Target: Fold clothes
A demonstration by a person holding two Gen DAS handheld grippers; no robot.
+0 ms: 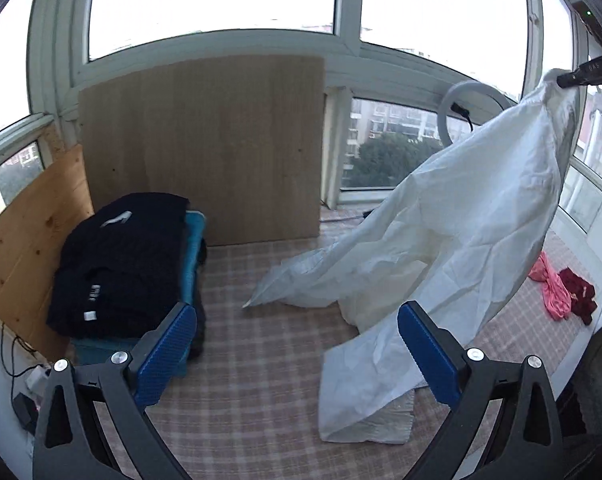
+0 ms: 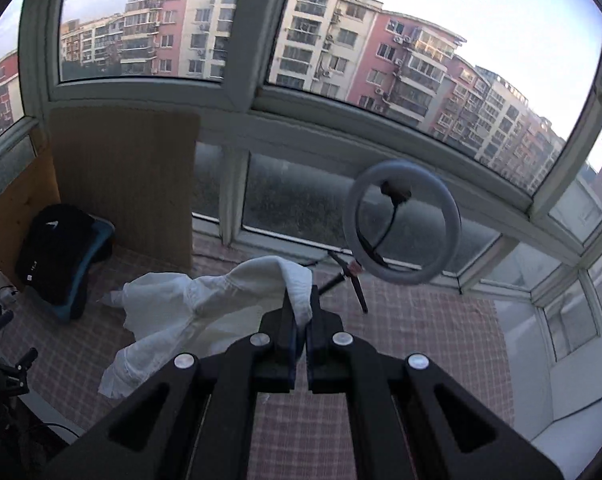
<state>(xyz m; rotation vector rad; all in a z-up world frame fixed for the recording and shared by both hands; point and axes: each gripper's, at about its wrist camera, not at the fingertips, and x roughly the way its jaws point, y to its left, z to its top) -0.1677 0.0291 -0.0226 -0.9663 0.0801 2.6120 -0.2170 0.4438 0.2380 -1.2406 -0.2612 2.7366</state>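
A white garment (image 1: 461,220) hangs in the air from its top edge, and its lower end trails onto the plaid cover (image 1: 261,320). My right gripper (image 1: 561,79), high at the right in the left wrist view, is shut on that top edge. In the right wrist view the gripper (image 2: 301,314) pinches a fold of the white garment (image 2: 205,304), which drapes away to the left. My left gripper (image 1: 297,344) stands open low in front of the garment, with nothing pressed between its blue pads (image 1: 169,352).
Folded dark clothes (image 1: 117,264) are stacked on a teal base at the left, against wooden boards (image 1: 205,148). Pink cloth (image 1: 553,288) and dark red cloth (image 1: 581,292) lie at the right. A ring light (image 2: 405,232) stands by the windows.
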